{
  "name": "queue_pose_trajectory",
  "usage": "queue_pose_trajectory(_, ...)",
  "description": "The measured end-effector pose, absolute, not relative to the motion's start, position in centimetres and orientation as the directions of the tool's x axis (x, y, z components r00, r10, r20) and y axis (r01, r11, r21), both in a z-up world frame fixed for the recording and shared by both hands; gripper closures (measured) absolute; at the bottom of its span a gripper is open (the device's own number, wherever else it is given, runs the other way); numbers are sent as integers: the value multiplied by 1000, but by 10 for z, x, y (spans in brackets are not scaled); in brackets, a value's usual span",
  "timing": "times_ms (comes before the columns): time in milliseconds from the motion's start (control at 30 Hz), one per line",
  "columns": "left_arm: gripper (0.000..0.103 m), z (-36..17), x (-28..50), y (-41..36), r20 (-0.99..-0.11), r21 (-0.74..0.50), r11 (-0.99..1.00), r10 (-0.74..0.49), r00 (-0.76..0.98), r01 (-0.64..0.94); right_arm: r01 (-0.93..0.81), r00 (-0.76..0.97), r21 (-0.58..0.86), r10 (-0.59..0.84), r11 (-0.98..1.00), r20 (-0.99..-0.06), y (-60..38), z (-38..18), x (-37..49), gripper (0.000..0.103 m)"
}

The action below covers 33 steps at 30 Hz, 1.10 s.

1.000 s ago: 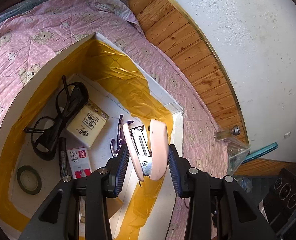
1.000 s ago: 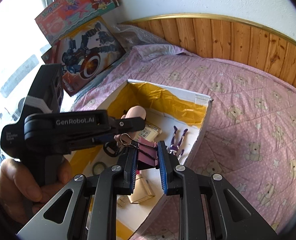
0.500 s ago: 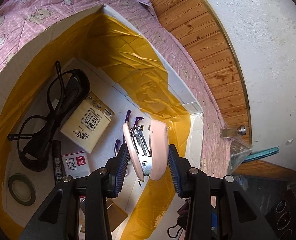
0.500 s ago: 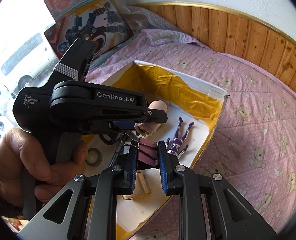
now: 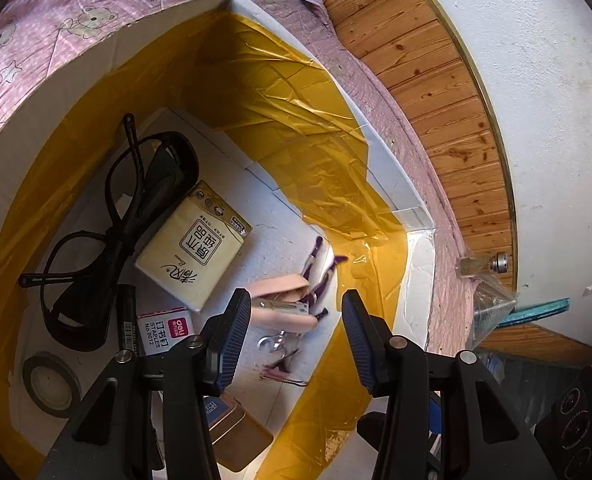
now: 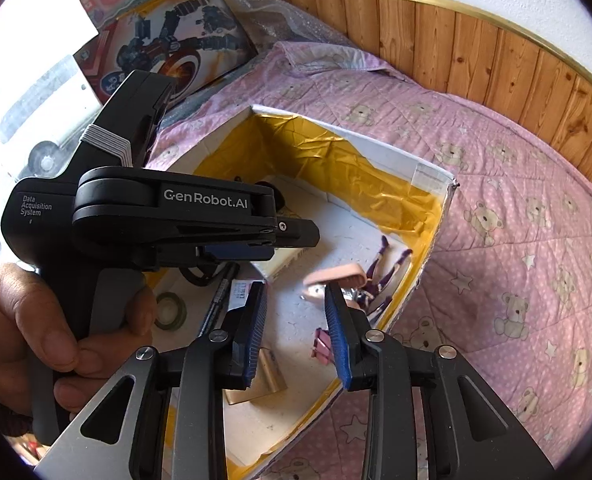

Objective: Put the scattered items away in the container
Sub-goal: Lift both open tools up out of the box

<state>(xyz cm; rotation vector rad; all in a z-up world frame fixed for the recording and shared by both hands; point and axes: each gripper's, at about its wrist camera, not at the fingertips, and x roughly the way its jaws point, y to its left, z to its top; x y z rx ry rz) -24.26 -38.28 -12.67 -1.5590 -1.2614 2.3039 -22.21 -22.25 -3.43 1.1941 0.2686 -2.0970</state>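
**Handheld two-finger grippers: construction and markings**

Right black-armed gripper (image 6: 296, 332): ribbed blue pads (image 6: 256, 320); silver pivot screws; left matte-black pistol-grip gripper body (image 6: 144, 216): white lettering "GenRobot.AI", "Data Acquisition System"; grey ribbed band; hand (image 6: 28, 340), dark knitted cuff.

I saw the box (image 5: 395, 184) resting on the quilt (image 5: 56, 20). Inside it, the stapler (image 5: 284, 300) lay right of the tissue pack (image 5: 192, 244), the glasses (image 5: 108, 236) to that pack's left. The binder clip (image 6: 321, 345) sat, I think, nearer me.

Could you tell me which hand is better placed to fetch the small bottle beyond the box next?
Probably left: the left gripper is open and empty over the box, and its view shows the small bottle past the corner. The right gripper is open too, but its view misses the bottle.
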Motion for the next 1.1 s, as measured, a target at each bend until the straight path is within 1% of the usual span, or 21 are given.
queue_pose_trajectory(200, 54, -120, -241, -381, -724, -673, -657, 489, -487, 340, 610, -362, 177, -471, -772, -805, -208, -27, -225, 71)
queue_pose_trajectory(433, 54, -106, -232, -378, -731, -654, -688, 466, -499, 315, 594, -347, 206, -479, -778, -807, -203, -27, -220, 71)
queue_pose_trajectory(633, 54, -88, -214, -375, -756, -587, -758, 389, -526, 284, 612, -340, 202, -485, -765, -806, -209, -25, -205, 71)
queue_pose_trajectory(733, 54, -77, -203, -372, -770, -532, -804, 329, -547, 266, 617, -342, 196, -484, -762, -805, -209, -23, -197, 70)
queue_pose_trajectory(867, 54, -66, -185, -370, -777, -473, -846, 268, -570, 247, 617, -353, 189, -484, -764, -801, -206, -19, -186, 63)
queue_pose_trajectory(933, 54, -61, -176, -368, -779, -440, -865, 236, -580, 239, 618, -358, 185, -483, -764, -799, -205, -18, -178, 62)
queue_pose_trajectory(1100, 54, -43, -152, -355, -772, -312, -928, 121, -624, 206, 623, -370, 173, -482, -763, -795, -202, -15, -159, 58)
